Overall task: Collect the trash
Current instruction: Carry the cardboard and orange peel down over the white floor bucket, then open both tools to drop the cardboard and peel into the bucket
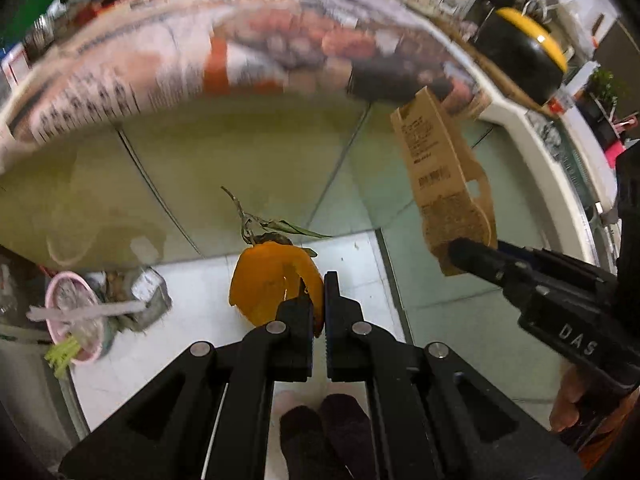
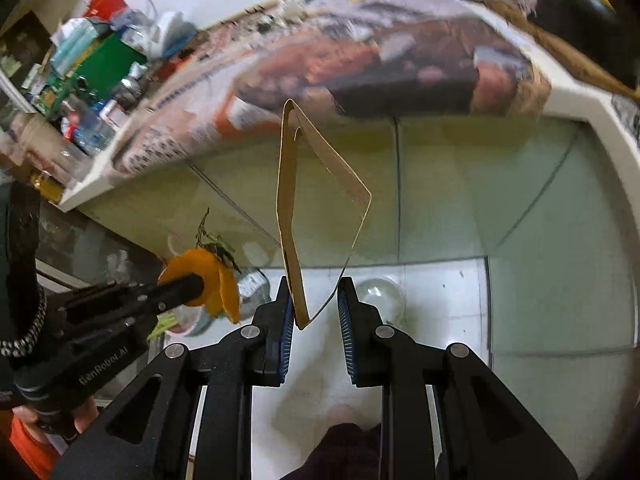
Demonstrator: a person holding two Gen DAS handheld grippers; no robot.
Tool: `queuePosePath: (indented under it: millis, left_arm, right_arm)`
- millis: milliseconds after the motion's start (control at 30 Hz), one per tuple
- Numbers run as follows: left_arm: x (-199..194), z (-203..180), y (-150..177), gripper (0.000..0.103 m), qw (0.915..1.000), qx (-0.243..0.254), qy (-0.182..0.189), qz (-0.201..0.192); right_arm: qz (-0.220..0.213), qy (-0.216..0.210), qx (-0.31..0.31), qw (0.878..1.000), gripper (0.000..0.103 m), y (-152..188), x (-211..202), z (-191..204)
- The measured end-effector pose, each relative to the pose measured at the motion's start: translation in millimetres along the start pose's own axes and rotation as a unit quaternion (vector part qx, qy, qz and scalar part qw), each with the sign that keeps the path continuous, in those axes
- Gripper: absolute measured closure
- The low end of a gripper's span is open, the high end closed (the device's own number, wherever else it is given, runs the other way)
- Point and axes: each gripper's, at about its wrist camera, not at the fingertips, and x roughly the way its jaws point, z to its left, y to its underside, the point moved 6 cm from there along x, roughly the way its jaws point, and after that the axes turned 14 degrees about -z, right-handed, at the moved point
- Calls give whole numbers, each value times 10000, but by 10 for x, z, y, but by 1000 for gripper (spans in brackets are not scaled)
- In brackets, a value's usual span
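Note:
My left gripper (image 1: 319, 296) is shut on an orange peel (image 1: 272, 280) with a stem and dry leaves, held in the air above the tiled floor. It also shows in the right wrist view (image 2: 212, 280). My right gripper (image 2: 314, 300) holds a brown cardboard sleeve (image 2: 316, 200) by its lower corner; the jaws stand partly apart, with the sleeve pinched between them. In the left wrist view the sleeve (image 1: 444, 184) hangs from the right gripper's fingertips (image 1: 464, 254). A bin (image 1: 76, 320) with trash, a pink cup and green scraps sits at lower left.
A white table edge (image 2: 592, 112) covered with printed paper curves overhead. A black and yellow helmet (image 1: 520, 56) and clutter lie on it. The floor (image 1: 460, 320) is pale tile. My feet in dark socks (image 1: 324, 432) are below.

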Motion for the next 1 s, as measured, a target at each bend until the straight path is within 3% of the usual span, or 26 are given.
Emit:
queuePosePath:
  millis: [233,467,767,1000]
  left_arm:
    - [970,86,450,101,9991,-353,-70,206]
    - [2088,320,947,101,9966,-737,-74,366]
    - [3439,687,1637,101,9982,-323,-71,502]
    - [4302,1025,2287,101,9950,-414,-6,911]
  right_arm:
    - [370,-31,6,9993,83,377,738,-474]
    - [691,-47,117,9975,83,986,1627,-904]
    - [946,150,138,9953,83,1794,2854,-1426]
    - [1047,51,188,9943,82,2163,3428,-1579]
